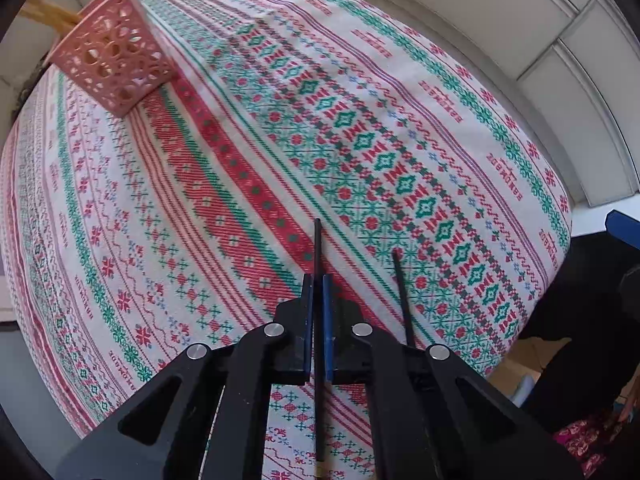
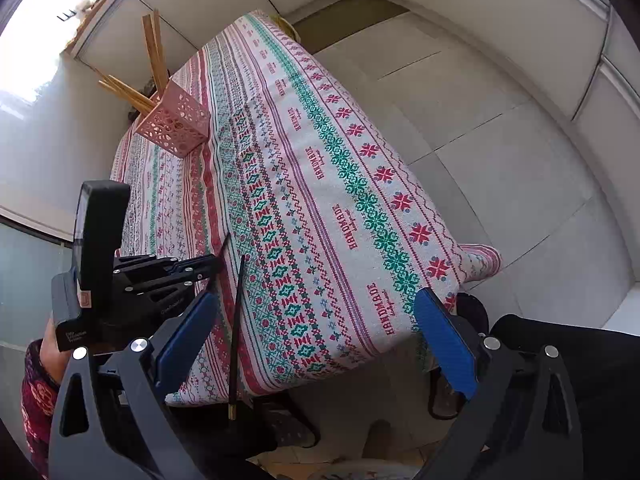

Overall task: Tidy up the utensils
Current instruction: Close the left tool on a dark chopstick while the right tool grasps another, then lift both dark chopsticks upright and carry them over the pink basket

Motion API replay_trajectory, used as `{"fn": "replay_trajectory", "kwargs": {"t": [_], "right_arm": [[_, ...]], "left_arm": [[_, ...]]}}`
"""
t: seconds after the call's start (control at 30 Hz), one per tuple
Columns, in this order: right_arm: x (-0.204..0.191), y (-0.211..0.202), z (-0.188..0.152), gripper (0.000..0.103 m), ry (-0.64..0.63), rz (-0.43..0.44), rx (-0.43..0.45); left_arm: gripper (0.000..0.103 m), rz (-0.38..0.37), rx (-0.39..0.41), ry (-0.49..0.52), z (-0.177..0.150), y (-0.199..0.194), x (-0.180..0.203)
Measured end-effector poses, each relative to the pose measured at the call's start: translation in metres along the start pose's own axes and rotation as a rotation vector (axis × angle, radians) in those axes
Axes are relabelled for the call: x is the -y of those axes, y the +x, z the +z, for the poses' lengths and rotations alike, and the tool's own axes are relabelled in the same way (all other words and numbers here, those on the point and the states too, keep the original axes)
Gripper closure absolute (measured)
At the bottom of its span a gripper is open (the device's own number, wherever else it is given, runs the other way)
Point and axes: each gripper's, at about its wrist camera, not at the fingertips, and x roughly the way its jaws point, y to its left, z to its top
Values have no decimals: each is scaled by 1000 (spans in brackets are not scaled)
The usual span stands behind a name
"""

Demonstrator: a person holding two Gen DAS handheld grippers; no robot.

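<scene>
Chopstick (image 1: 318, 256), pinched lengthwise in left gripper (image 1: 318, 280), points toward pink basket (image 1: 114, 62) far ahead-left; right gripper (image 2: 316, 320) spread, empty.

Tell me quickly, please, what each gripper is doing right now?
Left gripper: closed on a black chopstick.
Right gripper: open, holding nothing.

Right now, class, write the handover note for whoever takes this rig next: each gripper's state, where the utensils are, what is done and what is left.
Left gripper: shut on a black chopstick, near the table's front edge.
Right gripper: open, holding nothing.
Second black chopstick: lying on the tablecloth, its end overhanging the front edge.
Pink holder: at the far end of the table, wooden chopsticks already standing in it.
Left to do: carry the held chopstick to the holder, then probably fetch the second one.
</scene>
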Motion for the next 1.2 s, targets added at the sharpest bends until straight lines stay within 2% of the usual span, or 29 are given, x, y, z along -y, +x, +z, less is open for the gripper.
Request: {"fn": "replay_trajectory", "kwargs": {"t": [0.17,0.27,0.37,0.43,0.5,0.53,0.63,0.67,0.7,0.73,0.77,0.83,0.9,0.97,1.2], "right_arm": [[-26,32,4,7,-10,-23,-79],[-49,52,5,7,-27,-32,-122],[-70,69,6,13,-37,-61,-153],[-79,84,7,22,-39,-94,-192],[-86,99,6,37,-48,-129,-229],[-92,100,6,36,-61,-157,-214],[-110,107,4,57,-103,-196,-192],[-116,110,4,73,-125,-218,-189],[-120,112,5,81,-141,-228,-180],[-123,113,5,85,-151,-240,-169],[-124,115,6,98,-149,-234,-177],[-124,115,7,99,-138,-209,-166],[-122,110,10,99,-141,-187,-126],[-123,96,13,99,-150,-119,-61],[-134,3,15,99,-277,13,229]], "left_arm": [[100,-41,196,-153,-33,-38,-42],[100,-17,283,-205,-51,-61,-62],[100,5,371,-256,-66,-83,-74],[100,22,422,-276,-68,-96,-83],[100,57,476,-282,-72,-110,-87],[100,67,505,-287,-76,-116,-89],[100,79,551,-301,-84,-132,-97],[100,76,559,-307,-86,-134,-100],[100,73,566,-313,-88,-136,-102],[100,72,573,-318,-88,-138,-104],[100,69,578,-321,-91,-140,-105],[100,65,588,-327,-93,-142,-107],[100,54,597,-337,-95,-145,-110],[100,47,615,-353,-98,-148,-111],[100,48,748,-369,-105,-174,-103]]}}
